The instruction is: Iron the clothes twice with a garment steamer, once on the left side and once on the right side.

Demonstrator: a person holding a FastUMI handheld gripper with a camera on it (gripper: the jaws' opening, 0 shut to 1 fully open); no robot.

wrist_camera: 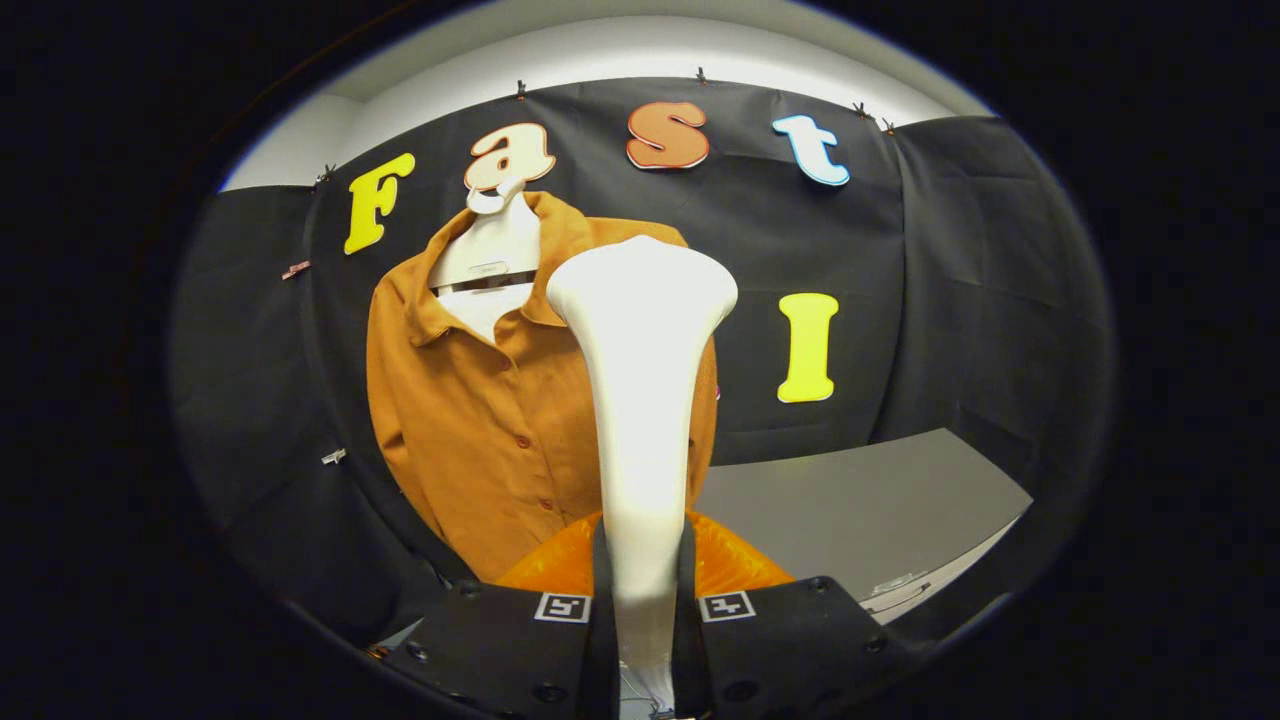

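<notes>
We have the garment steamer (640, 400) clamped in the tongs (641, 610), both fingers pressing its white neck from either side, its flared head rising upright ahead of us and its orange body (560, 565) sitting just beyond the fingers. The head overlaps the right half of the brown shirt (470, 410), which hangs on a white hanger (492, 250) against the booth wall; whether the head touches the cloth we cannot tell.

The neck looks smooth and tapered, so we judge it could slide or twist in our grip once the head drags on fabric. The shirt hangs free, so pressing too firmly may swing it sideways or off the hanger. The button row (535, 470) could catch the head's edge. The grey table (860, 500) lies to the right, well apart.
</notes>
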